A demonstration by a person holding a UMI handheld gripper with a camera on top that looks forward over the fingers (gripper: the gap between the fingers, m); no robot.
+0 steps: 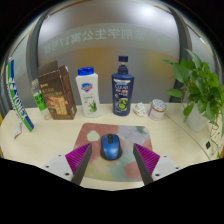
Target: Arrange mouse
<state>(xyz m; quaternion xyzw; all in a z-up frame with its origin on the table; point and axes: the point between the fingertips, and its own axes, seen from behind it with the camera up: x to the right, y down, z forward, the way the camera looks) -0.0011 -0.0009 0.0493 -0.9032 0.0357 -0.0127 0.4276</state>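
A blue mouse (110,148) with a dark scroll strip lies on a pale, mottled mouse mat (112,136) on the light table. My gripper (111,160) is open. Its two fingers, with magenta pads (80,156), stand one on each side of the mouse. A gap shows at both sides, so the mouse rests on the mat between the fingers and is not pinched.
Beyond the mat stand a brown box (57,92), a white bottle (88,91) and a dark blue bottle (122,87). A tube (17,95) leans at the left. A small cup (158,108) and a leafy plant (200,88) are at the right.
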